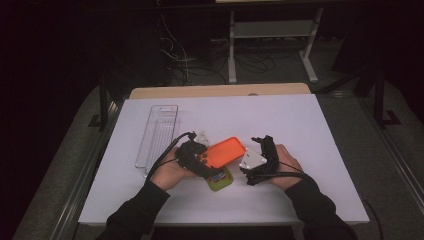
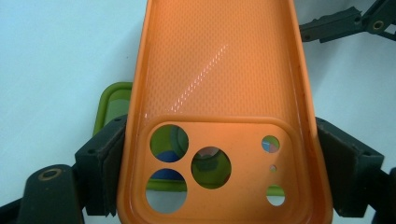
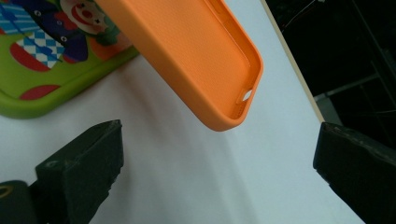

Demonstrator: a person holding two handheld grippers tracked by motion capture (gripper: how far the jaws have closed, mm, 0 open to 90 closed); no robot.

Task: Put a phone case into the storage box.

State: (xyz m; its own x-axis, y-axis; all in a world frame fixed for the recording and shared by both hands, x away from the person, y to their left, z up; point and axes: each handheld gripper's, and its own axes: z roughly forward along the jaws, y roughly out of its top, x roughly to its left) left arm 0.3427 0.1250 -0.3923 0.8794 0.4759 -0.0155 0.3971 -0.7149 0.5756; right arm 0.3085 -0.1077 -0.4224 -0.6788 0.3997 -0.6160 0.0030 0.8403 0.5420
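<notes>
Left gripper (image 1: 200, 159) sits at lower centre of the high view, jaws clamped on the camera-cutout end of an orange phone case (image 1: 227, 151). In the left gripper view the case (image 2: 219, 107) runs up the middle of the frame, open side facing the camera, with a jaw pad pressed on each long edge at lower left and lower right. Round lens holes sit in the lower half of that frame; green and blue show through them.

A green phone case (image 1: 220, 180) lies flat on the white table (image 1: 300, 130), just below the orange one in the high view, partly under the left gripper. In the left gripper view its green rim (image 2: 109, 105) peeks out at the left edge of the orange case. In the right gripper view it is at upper left (image 3: 42, 70), with a clown print and checkered patches on it.

Right gripper (image 1: 262, 160) is just right of the orange case in the high view, jaws spread wide and clamped on nothing. In the right gripper view its two black jaws stand at lower left and lower right, well apart, and the free end of the orange case (image 3: 196, 60) hangs tilted above the table in the upper middle, clear of both jaws.

A clear plastic tray (image 1: 157, 135) lies on the table at left of centre in the high view, apart from the left hand (image 1: 170, 172). Right hand (image 1: 287, 167) is at lower right of centre.
</notes>
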